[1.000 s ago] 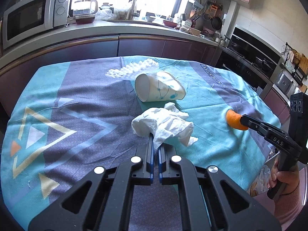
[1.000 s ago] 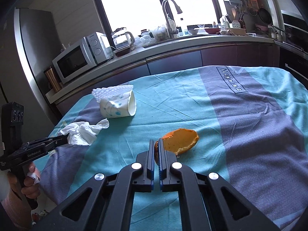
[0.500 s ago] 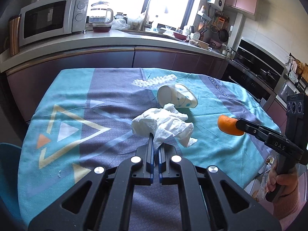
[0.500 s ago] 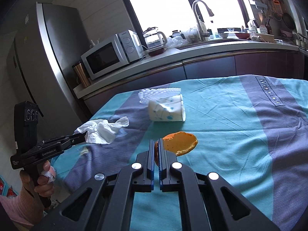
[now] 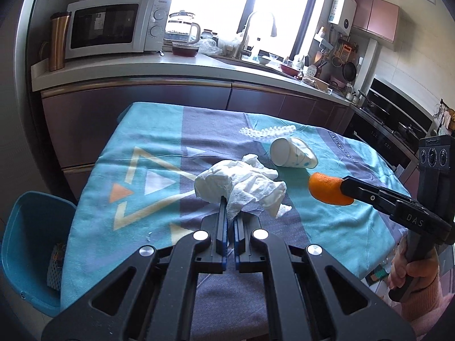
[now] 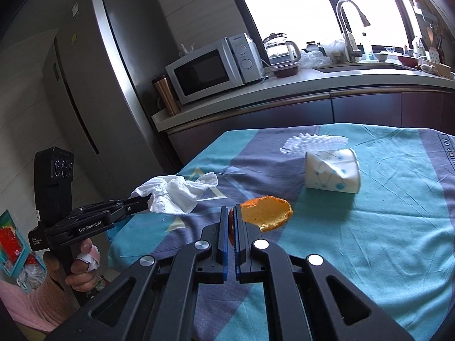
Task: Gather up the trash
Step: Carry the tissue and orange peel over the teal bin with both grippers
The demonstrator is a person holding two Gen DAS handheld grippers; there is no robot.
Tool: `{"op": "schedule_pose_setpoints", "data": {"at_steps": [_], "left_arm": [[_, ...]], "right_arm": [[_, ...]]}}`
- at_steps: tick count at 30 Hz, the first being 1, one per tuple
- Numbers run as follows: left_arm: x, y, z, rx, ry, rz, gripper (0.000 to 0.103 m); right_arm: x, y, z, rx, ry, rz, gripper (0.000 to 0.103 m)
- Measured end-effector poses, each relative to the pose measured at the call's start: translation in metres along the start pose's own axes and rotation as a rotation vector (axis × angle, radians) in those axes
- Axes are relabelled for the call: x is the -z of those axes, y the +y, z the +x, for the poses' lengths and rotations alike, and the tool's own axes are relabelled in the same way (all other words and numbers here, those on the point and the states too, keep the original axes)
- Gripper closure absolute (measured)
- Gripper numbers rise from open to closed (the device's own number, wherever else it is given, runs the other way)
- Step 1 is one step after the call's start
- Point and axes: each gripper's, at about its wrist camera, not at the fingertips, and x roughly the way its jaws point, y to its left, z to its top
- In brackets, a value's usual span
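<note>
Teal-grey tablecloth [image 5: 159, 153], kitchen counter [image 5: 142, 68] behind; left gripper [image 5: 230, 213] clamps tissue [image 5: 239, 182], right gripper [image 6: 231, 221] clamps orange peel [image 6: 267, 213].

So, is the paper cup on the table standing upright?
No, the paper cup lies on its side on the tablecloth, its open mouth facing sideways.

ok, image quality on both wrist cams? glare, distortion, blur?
Left wrist: window blown out to white, strong fisheye bend along the counter, dark vignette at the corners; tissue and peel sharp. Right wrist: window likewise clipped, fridge curved, peel and cup in focus.
</note>
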Motion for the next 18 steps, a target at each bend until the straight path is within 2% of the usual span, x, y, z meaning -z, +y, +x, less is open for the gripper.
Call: {"op": "schedule_pose_setpoints", "data": {"at_steps": [18], "left_arm": [[0.015, 0.065, -0.06, -0.105, -0.072, -0.106, 0.1]], "right_arm": [[-0.02, 0.065, 0.041, -0.155, 0.053, -0.117, 0.1]]}}
